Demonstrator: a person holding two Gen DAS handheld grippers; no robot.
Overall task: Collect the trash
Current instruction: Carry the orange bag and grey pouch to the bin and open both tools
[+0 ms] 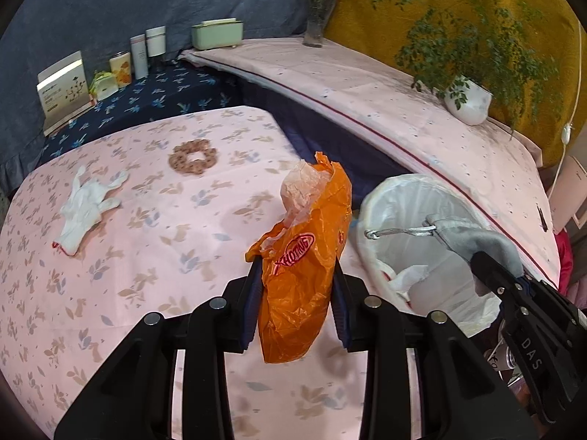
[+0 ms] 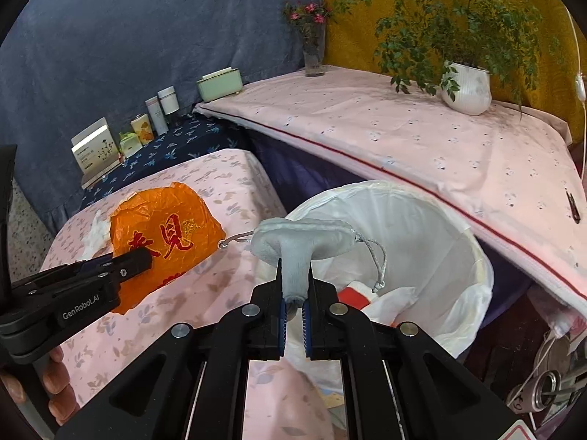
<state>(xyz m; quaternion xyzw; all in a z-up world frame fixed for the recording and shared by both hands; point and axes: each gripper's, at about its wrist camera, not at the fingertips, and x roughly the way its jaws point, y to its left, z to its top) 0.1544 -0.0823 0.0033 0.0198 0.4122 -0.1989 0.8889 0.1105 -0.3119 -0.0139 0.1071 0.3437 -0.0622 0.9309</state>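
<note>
Across the scene, biggest first:
Worktop (image 1: 154, 220): lying under a pink leaf-print cloth, with a second pink-covered surface (image 2: 422, 139) sitting beyond a dark gap.
Bin (image 2: 473, 256): standing in that gap, just beside the worktop's edge, wearing a white liner and showing crumpled white and red scraps inside.
Orange bag (image 1: 304, 267): hanging crumpled above the worktop near the bin, printed with red lettering.
Left hand-held gripper (image 1: 298, 271): pressing both pads against the orange bag and carrying it clear of the cloth.
Grey pouch (image 2: 299, 242): hanging over the near rim of the bin, its silver cord dangling toward the liner.
Right hand-held gripper (image 2: 294, 286): squeezing nearly together on the pouch's narrow bunched end.
White glove (image 1: 86, 209): lying flat on the worktop, well apart from the bin.
Scrunchie (image 1: 192, 156): resting near the worktop's far edge.
Fingers (image 2: 55, 377): wrapping the left tool's handle.
</note>
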